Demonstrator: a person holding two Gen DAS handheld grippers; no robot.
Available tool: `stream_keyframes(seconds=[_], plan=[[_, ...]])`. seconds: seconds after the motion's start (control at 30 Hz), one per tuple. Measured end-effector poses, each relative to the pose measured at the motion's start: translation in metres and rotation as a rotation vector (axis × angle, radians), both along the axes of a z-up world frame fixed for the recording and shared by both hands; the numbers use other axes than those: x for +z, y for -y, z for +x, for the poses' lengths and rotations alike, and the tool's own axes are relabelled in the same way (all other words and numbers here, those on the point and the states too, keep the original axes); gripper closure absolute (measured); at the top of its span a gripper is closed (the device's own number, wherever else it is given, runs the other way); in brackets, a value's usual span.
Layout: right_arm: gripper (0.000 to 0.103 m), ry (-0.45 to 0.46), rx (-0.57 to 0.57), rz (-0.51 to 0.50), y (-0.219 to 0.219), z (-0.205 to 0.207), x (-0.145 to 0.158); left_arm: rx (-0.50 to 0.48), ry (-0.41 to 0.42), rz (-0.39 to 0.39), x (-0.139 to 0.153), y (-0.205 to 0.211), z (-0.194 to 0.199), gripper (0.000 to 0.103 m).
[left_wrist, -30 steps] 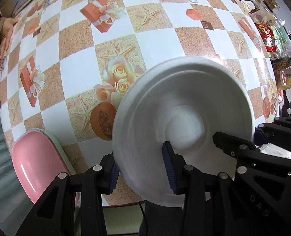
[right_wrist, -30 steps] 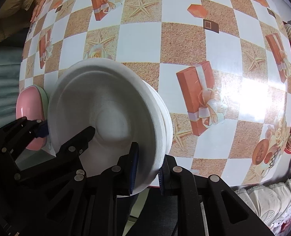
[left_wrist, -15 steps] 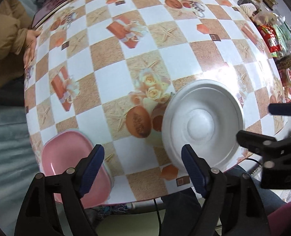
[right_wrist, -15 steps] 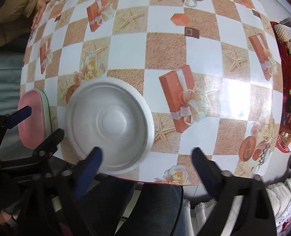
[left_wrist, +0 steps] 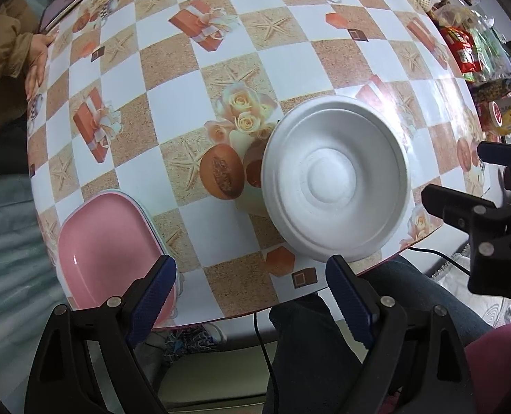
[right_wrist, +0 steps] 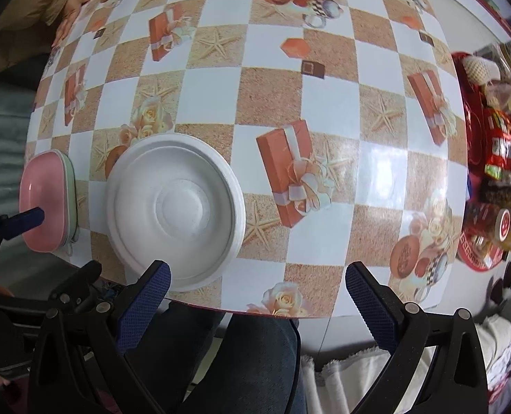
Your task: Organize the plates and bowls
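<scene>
**Both grippers free above the near desk edge**

We hold the left gripper point(left_wrist: 250, 288) and the right gripper point(right_wrist: 257, 291) spread wide, neither pinching anything. The stack of round white foam bowls point(left_wrist: 336, 179) sits upside down on the checkered, gift-box-patterned desk point(left_wrist: 186, 69), right at its near edge. The pink rounded-rectangular plastic plate point(left_wrist: 107, 245) lies atop a pale green one, just beside the bowls at their 9 o'clock, apart from them.

From our left gripper the pink plate lies at about 10 o'clock and the bowls at 1 o'clock; its left finger point(left_wrist: 152, 296) overlaps the plate's near rim in view. From our right gripper the bowls point(right_wrist: 174, 208) lie at 11 o'clock and the plate point(right_wrist: 45, 203) beyond them at 10. We judge the left gripper nearer the plate, whose long axis runs roughly away from us.
</scene>
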State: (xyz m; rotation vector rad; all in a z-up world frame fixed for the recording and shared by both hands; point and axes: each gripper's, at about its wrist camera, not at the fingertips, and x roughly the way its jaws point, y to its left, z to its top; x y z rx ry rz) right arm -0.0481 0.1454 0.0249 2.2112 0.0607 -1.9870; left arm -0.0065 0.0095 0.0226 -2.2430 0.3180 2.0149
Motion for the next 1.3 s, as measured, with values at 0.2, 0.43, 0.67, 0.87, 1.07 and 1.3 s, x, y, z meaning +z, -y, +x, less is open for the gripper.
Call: stream_keyframes(seconds=[0.2,0.43,0.67,0.87,1.07,1.3], plan=[[0.001,0.013,-0.014,0.002,0.003,0.008,0.001,-0.002,-0.002,-0.02,0.001,0.0,-0.001,0.012],[0.001,0.02,-0.017,0.001,0.005,0.012,0.0,-0.008,-0.012,-0.017,0.001,0.0,0.0,0.012],[0.001,0.024,-0.027,0.002,0.005,0.015,-0.001,-0.009,-0.015,-0.015,0.002,0.001,0.0,0.012],[0.001,0.031,-0.038,0.002,0.003,0.017,-0.002,-0.007,-0.015,-0.014,0.002,0.0,0.0,0.012],[0.001,0.031,-0.032,0.002,0.004,0.016,-0.002,-0.009,-0.016,-0.014,0.003,0.0,0.0,0.012],[0.001,0.032,-0.036,0.002,0.003,0.017,-0.003,-0.016,-0.016,-0.013,0.003,0.002,0.0,0.012]])
